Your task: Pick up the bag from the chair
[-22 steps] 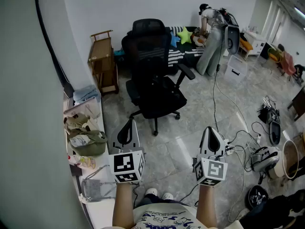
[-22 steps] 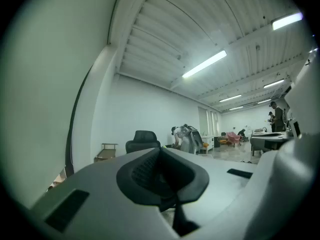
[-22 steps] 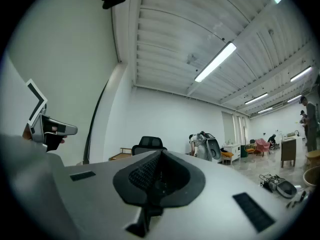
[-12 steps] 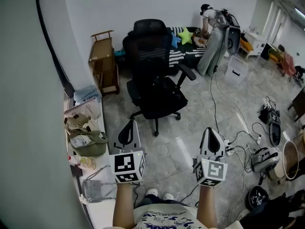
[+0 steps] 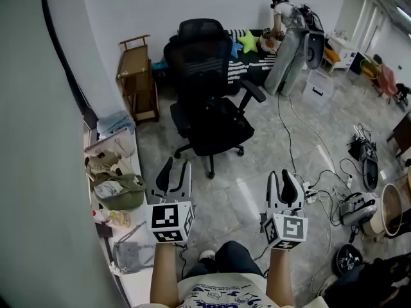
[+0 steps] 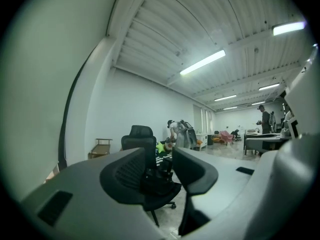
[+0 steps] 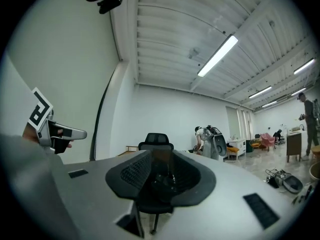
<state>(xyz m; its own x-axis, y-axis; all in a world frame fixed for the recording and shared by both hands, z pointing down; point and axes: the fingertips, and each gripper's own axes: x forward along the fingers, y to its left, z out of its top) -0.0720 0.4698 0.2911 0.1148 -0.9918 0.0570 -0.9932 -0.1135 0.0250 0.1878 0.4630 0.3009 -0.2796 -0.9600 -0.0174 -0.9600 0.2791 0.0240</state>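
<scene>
Facing the black chair [image 5: 204, 59], the person held both grippers level and side by side over the tiled floor [image 5: 244, 197], well short of the chair. The left gripper [image 5: 177, 167] had its jaws spread; its own view showed an open gap between the pads, with nothing gripped and only the distant chair visible through it. The right gripper [image 5: 280, 176] also had its jaws spread, pads apart and nothing between them, the chair again showing through the gap.

The bag [image 6: 158, 182], dark like the upholstery, sat on the chair seat, against the backrest. In the head view it was hard to separate from the black seat. Neither gripper touched the bag or the chair.

A wooden cart [image 5: 136, 76] stood left of the chair, against the white wall. A low ledge [image 5: 128, 262] along the left wall carried loose clutter. Cables [image 5: 307, 130] ran across the floor on the right. Behind the chair, another person [image 5: 287, 34] bent over near a green star cushion [image 5: 248, 42].
</scene>
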